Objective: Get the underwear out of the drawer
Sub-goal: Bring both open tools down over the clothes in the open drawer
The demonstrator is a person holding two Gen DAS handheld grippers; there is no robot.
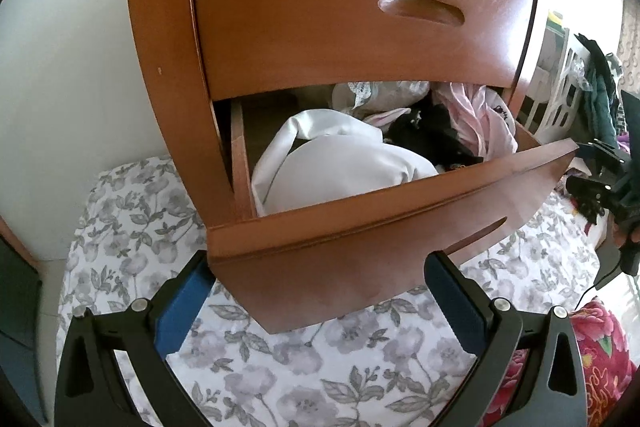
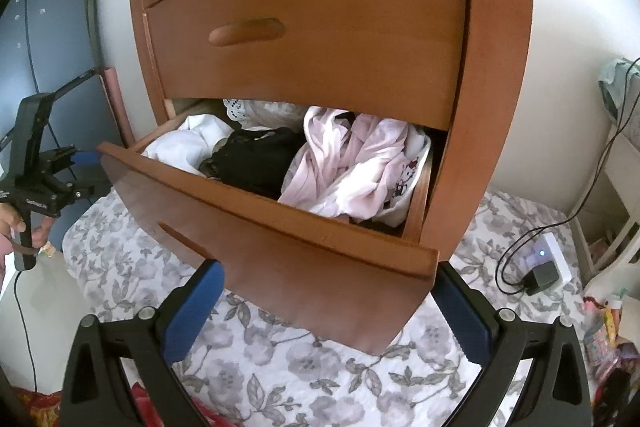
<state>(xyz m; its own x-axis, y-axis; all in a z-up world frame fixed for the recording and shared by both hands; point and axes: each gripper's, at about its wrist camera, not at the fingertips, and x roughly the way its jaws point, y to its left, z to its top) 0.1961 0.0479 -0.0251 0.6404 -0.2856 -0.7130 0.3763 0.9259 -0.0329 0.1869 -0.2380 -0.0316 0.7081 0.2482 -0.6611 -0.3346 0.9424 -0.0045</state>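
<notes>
Flowery bed (image 2: 320,359) sat below; open drawer (image 2: 280,247) w/ underwear (image 2: 256,157) ahead, right gripper (image 2: 326,311) nearer, both grippers released & empty.

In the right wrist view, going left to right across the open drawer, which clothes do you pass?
White garment → black lace underwear → pale pink garment → white piece with a cartoon cat print.

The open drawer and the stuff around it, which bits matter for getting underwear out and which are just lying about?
For the job:
open lower drawer
black underwear
pink garment
white garment
left gripper, open
right gripper, open

Lying about:
closed upper drawer
flowered bedspread
charger
</notes>
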